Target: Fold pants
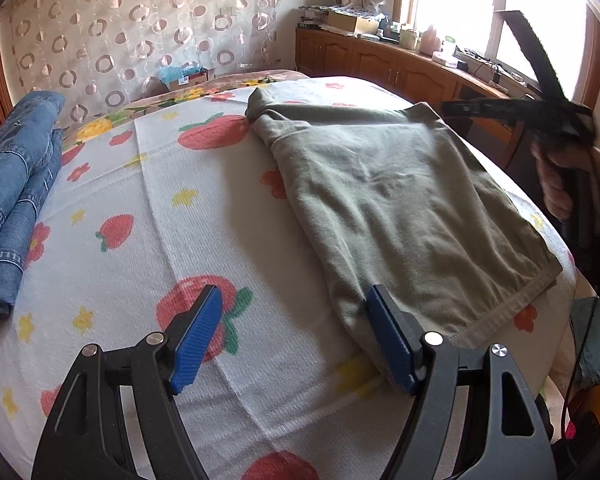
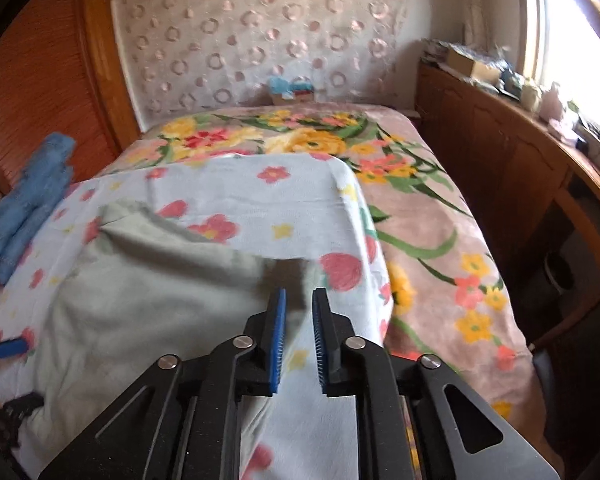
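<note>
The left hand-held gripper (image 1: pixel 294 340) hovered with jaws spread wide and empty over the near left corner of the olive-green pants (image 1: pixel 400 208), which lay folded flat on the strawberry-print sheet (image 1: pixel 160 200) on the bed. The right hand-held gripper (image 2: pixel 299 344) hung nearly clenched, grasping nothing, above the pants' right edge. A fold looked finished; the next move likely calls for gripping the near hem.

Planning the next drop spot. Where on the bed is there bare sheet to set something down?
Widest free patch: the strawberry sheet between the folded jeans at the left edge and the green pants. Another strip lies beyond the pants, up to the floral blanket. Crowded: the right side, where the pants nearly reach the sheet edge, and the jeans corner. The left claw hangs open over the near sheet.
</note>
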### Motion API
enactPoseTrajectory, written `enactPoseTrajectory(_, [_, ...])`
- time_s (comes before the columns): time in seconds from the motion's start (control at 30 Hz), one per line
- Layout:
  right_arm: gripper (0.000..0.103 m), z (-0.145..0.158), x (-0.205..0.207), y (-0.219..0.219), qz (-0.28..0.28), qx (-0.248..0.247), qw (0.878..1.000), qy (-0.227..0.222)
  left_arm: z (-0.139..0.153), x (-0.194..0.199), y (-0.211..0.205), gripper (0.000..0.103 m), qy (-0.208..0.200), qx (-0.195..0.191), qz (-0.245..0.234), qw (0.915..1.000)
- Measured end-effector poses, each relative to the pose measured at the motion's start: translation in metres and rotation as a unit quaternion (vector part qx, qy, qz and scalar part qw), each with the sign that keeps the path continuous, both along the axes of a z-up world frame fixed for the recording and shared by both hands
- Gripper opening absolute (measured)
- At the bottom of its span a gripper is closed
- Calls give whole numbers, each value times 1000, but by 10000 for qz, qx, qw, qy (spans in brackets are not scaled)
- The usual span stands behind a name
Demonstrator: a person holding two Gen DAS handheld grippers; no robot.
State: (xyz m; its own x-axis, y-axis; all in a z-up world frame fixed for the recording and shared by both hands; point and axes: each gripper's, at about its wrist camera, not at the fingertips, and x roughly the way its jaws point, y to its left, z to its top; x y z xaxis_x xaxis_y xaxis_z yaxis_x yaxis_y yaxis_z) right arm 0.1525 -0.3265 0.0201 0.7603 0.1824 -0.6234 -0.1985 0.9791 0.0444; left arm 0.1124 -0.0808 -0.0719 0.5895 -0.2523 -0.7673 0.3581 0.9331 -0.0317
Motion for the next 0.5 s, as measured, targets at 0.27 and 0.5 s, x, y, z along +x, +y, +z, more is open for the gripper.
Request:
enactPoseTrajectory(0.27, [43,-10,-83,10,403,-29,9990,-167,-1,-1,-1,77,-6,14,3,10000])
enactPoseTrajectory(0.5, [44,-33,-123,7,302,-60,9995,18,0,-2,-1,78,-5,15,2,10000])
